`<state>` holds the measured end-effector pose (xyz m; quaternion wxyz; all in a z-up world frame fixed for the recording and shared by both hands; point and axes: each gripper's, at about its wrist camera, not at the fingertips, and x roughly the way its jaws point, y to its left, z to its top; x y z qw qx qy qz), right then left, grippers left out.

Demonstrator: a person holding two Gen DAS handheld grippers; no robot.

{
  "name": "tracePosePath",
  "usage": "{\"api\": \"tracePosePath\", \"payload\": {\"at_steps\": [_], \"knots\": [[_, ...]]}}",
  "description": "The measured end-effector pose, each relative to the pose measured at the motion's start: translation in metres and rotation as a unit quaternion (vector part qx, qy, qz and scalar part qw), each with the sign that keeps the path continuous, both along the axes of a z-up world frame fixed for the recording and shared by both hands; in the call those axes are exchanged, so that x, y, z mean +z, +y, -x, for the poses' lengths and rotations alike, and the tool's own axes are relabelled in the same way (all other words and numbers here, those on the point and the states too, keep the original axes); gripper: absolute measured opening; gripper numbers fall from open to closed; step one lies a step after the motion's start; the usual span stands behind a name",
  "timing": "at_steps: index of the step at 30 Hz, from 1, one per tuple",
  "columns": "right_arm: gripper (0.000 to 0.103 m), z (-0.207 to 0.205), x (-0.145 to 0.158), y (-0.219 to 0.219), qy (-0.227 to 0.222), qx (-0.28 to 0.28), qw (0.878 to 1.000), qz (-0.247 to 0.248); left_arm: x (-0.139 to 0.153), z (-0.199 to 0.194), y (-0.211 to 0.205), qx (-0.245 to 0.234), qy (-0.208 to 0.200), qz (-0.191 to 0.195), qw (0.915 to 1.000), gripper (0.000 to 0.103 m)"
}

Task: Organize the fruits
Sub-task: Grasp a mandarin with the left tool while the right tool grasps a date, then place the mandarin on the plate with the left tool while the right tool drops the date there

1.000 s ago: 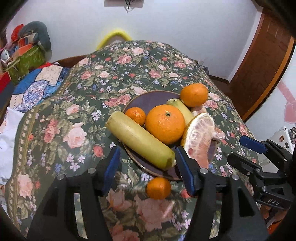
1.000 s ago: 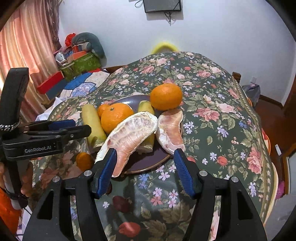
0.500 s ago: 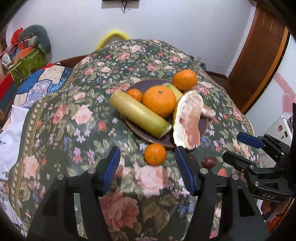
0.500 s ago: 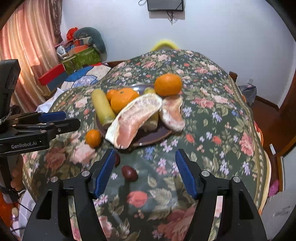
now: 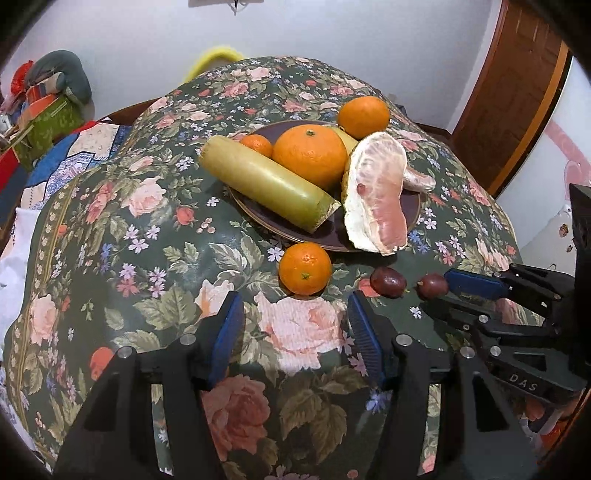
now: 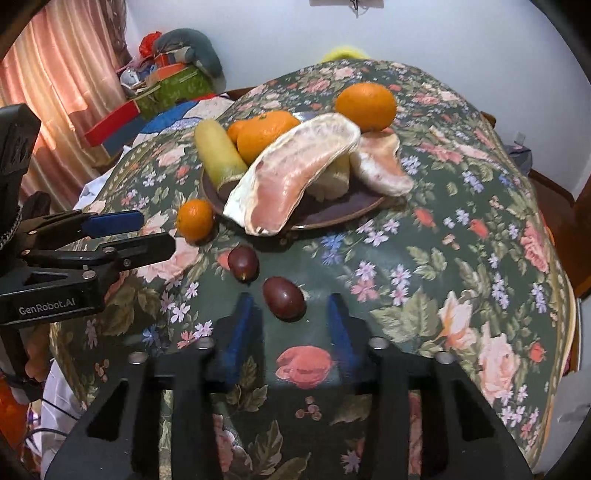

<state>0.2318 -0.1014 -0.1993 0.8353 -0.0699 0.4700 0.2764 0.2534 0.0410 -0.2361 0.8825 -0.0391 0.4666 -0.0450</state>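
Overhead, floral tablecloth (image 5: 155, 258), white wall (image 5: 332, 33)

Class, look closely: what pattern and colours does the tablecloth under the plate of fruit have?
The tablecloth is dark green with pink roses and small flowers, clearest in the left wrist view.

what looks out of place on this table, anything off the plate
Three fruits lie loose on the tablecloth in front of the plate: a small orange and two dark red fruits. A large peeled pomelo piece also overhangs the plate's near rim.
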Motion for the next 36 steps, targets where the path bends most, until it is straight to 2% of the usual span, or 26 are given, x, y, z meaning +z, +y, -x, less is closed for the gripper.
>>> {"api": "tracePosePath", "payload": {"at_steps": [4,14,17,24,36], "knots": [[0.019,0.002,0.001,0.000,-0.001,0.007,1.000,-0.007,-0.003,-0.008,-0.003,-0.003,0.001,-0.002,1.0000,0.054],[0.019,-0.004,0.015,-0.011,-0.022,-0.009,1.000,-0.017,-0.013,-0.029,-0.008,0.002,0.012,0.006,0.9999,0.044],[0.019,-0.009,0.017,-0.015,-0.025,-0.017,0.999,-0.020,-0.014,-0.031,-0.008,-0.001,0.012,0.009,0.9999,0.034],[0.019,-0.017,0.020,-0.022,-0.025,-0.030,0.999,-0.030,-0.008,-0.023,-0.008,-0.004,-0.002,0.009,0.9999,0.033],[0.019,-0.039,0.028,-0.023,-0.037,-0.043,0.998,-0.039,0.036,-0.031,0.001,0.000,-0.054,0.018,0.9984,0.033]]}}
